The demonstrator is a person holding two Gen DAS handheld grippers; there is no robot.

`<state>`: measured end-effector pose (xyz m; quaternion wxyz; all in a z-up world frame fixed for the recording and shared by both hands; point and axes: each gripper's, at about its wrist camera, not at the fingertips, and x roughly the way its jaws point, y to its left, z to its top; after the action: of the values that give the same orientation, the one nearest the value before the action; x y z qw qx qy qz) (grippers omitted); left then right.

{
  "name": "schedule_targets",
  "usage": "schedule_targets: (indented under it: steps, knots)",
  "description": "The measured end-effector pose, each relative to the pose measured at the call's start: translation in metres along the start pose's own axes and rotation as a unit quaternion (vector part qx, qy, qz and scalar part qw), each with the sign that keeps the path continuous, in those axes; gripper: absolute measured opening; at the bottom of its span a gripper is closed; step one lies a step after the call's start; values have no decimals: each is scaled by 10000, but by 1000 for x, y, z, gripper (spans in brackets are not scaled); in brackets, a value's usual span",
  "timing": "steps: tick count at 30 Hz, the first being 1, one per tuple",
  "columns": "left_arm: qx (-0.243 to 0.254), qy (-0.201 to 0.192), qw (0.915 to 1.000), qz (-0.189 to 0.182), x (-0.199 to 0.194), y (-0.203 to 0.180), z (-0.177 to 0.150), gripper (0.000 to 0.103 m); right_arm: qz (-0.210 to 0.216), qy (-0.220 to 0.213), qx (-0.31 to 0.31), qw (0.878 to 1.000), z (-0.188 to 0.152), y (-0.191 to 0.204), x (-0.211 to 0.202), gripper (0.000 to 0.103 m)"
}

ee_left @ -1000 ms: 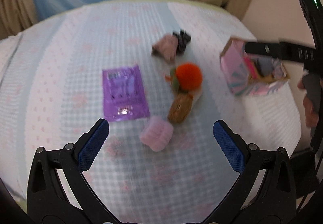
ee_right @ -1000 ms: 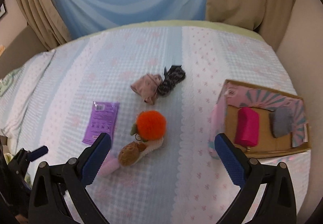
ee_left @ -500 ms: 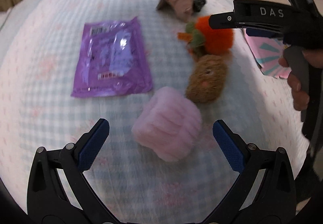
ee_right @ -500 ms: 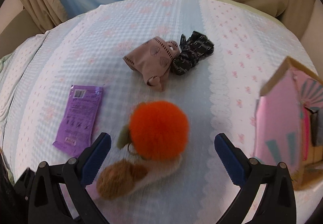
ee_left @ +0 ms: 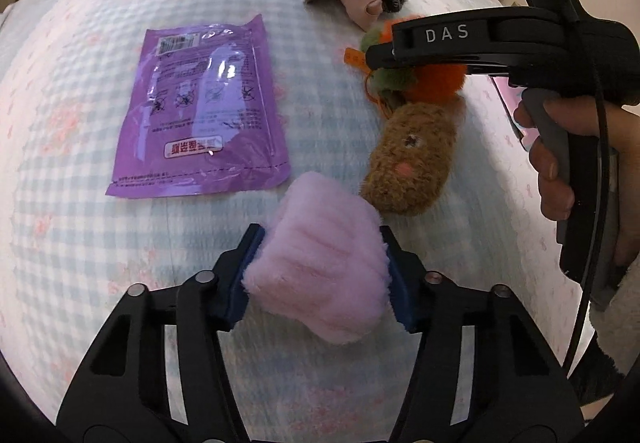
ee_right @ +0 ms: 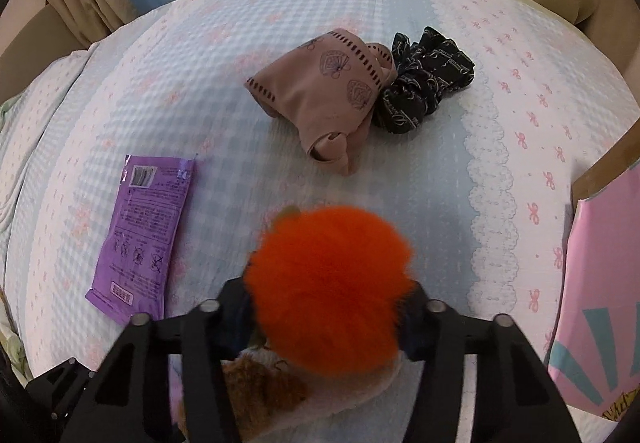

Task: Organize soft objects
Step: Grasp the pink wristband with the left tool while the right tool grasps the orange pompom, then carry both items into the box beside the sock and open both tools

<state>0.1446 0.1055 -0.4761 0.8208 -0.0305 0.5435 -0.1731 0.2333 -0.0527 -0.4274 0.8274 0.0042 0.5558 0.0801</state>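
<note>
matte black skeletal left gripper (ee_left: 320,275) with blue ribbed pads (ee_left: 394,283) and silver pivot screws. matte black right gripper (ee_right: 326,313), "das" in pale letters, grey trigger, thin black cable, green indicator light. bare-skinned right hand (ee_left: 560,167).

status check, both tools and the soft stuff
Left tool shut on pink fluff. Right tool shut on orange pompom. Brown plush touching pompom; nothing blocking.

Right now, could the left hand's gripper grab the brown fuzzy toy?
Probably not yet. The left gripper is already shut on the pink fluffy roll, so its fingers are full. The brown fuzzy toy lies just beyond, nothing covering it.
</note>
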Motion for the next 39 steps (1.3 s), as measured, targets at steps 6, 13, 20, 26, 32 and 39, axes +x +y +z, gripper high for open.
schedule_targets:
  steps: [6, 13, 20, 26, 32, 39]
  knots:
    - [-12, -1, 10000, -23, 0, -1, 10, 41, 34, -89, 51, 9999, 3, -3, -2, 38]
    - [-124, -133, 9998, 28, -16, 10, 22, 41, 66, -303, 83, 9995, 7, -5, -19, 37]
    - [-310, -281, 9990, 155, -44, 22, 37, 41, 97, -463, 115, 9988, 17, -5, -58, 37]
    - [-357, -586, 9972, 291, -91, 7, 59, 41, 120, -689, 103, 9975, 27, -1, -124, 37]
    - [-352, -958, 9940, 393, -150, -18, 92, 41, 66, -966, 34, 9953, 29, 2, -210, 36]
    - [-530, -1146, 9912, 394, -223, -67, 128, 41, 63, -1099, 258, 9936, 14, -13, -309, 37]
